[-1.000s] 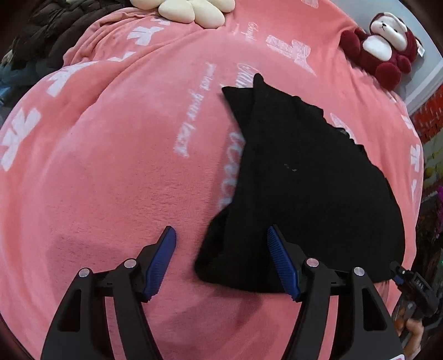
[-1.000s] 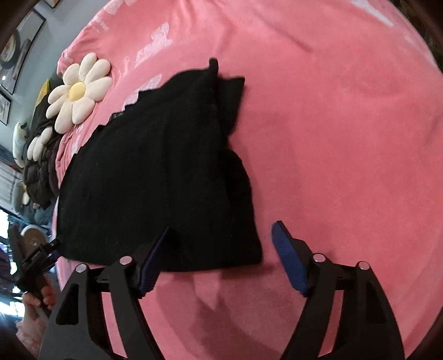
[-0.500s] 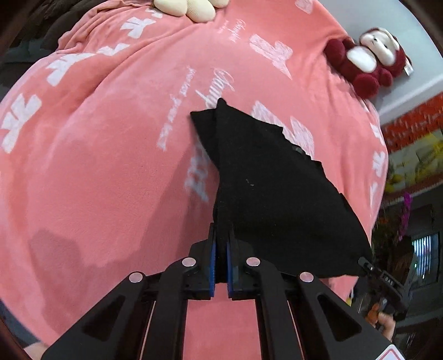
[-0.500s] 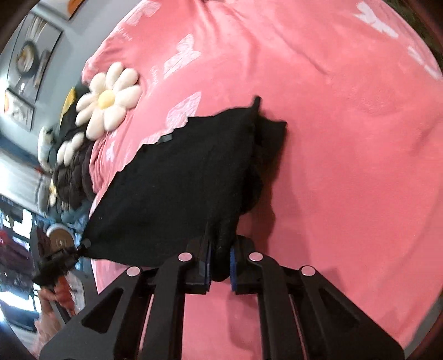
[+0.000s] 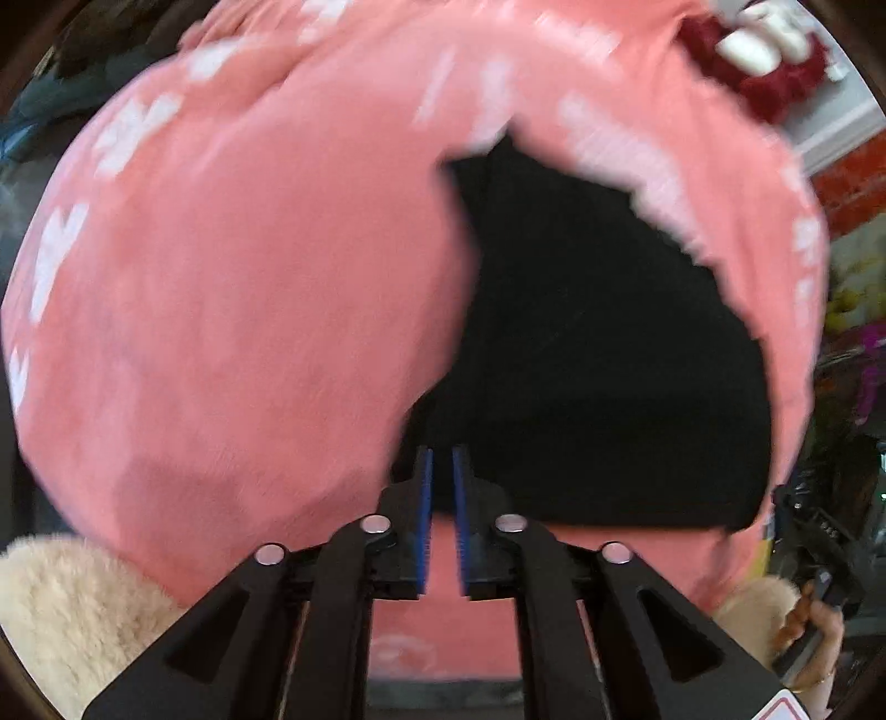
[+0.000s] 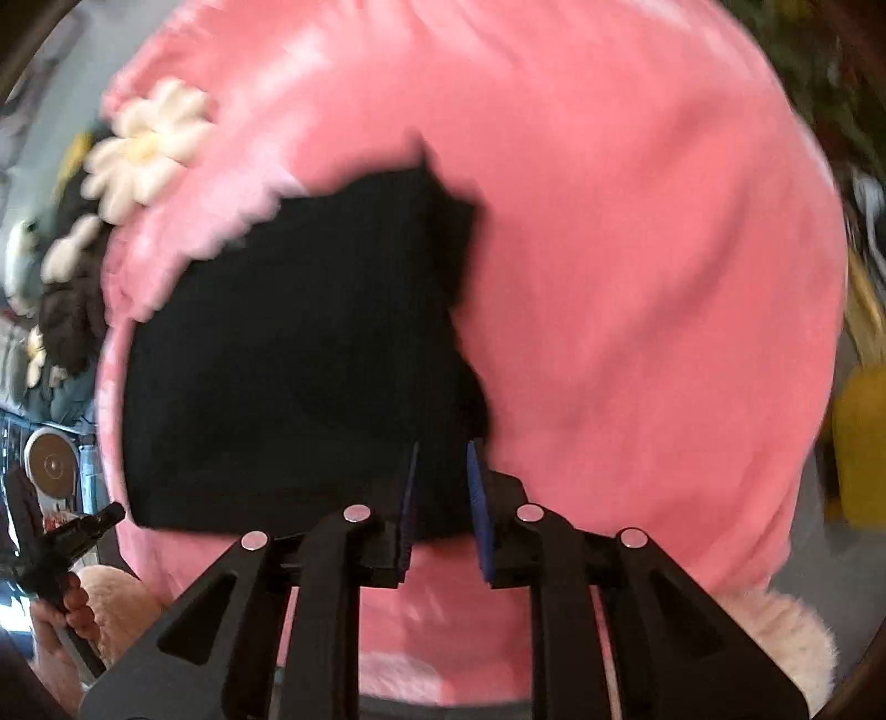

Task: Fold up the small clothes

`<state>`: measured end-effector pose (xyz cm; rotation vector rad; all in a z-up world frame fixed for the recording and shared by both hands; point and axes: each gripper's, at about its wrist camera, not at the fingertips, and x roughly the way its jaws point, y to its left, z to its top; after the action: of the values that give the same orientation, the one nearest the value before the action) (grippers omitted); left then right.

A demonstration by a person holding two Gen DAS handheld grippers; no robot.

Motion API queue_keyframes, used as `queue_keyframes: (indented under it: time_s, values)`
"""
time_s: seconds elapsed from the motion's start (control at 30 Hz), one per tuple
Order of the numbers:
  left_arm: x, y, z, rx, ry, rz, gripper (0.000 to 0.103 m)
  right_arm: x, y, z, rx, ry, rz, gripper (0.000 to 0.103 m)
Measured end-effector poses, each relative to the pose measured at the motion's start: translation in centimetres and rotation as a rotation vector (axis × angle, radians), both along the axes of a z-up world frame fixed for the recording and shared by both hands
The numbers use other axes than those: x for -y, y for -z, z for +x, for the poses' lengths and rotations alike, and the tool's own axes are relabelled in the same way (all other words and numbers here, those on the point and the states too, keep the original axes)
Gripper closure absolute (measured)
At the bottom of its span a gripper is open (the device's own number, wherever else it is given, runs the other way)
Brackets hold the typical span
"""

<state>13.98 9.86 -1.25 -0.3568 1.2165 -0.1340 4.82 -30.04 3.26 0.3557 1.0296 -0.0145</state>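
A small black garment [image 5: 598, 354] lies on a pink blanket [image 5: 249, 310], its near edge pulled toward me. My left gripper [image 5: 441, 465] is nearly shut, its blue pads a narrow gap apart with the garment's near left corner at their tips. In the right wrist view the garment [image 6: 299, 360] fills the left middle, and my right gripper [image 6: 443, 465] has its pads a small gap apart around the near right corner. Both views are blurred by motion.
A red and white plush toy [image 5: 769, 50] sits at the far right. A white daisy cushion [image 6: 144, 149] and dark knitted things [image 6: 66, 310] lie at the far left. Cream fluffy fabric [image 5: 72, 615] is at the near edge. The other hand's gripper [image 6: 61, 543] shows low left.
Both grippers closed on the garment's near corners, then drew back toward the blanket's near edge, pulling the garment along. Their pads now stand slightly apart.
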Motion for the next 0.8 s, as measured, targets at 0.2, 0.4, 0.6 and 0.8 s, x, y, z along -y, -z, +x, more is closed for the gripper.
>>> queue_keyframes:
  time_s: [0.2,0.4,0.6,0.8]
  values:
    - [6.9,-3.4,4.8,0.180,0.117,0.101,0.047,-2.1,-0.6,8.4,0.039,-0.037,-0.114,0.085]
    - [10.0,2.1,9.7,0.073,0.134,0.214,0.047,1.5,3.9,12.9,-0.036,0.024,-0.110,0.084]
    - [8.9,3.1,9.0,0.090,0.132,0.233,0.044,3.6,3.8,12.2,-0.013,0.104,-0.161,0.086]
    - [9.5,3.3,9.0,0.107,0.141,0.258,0.042,-1.5,3.1,9.9,0.021,-0.056,-0.146,0.086]
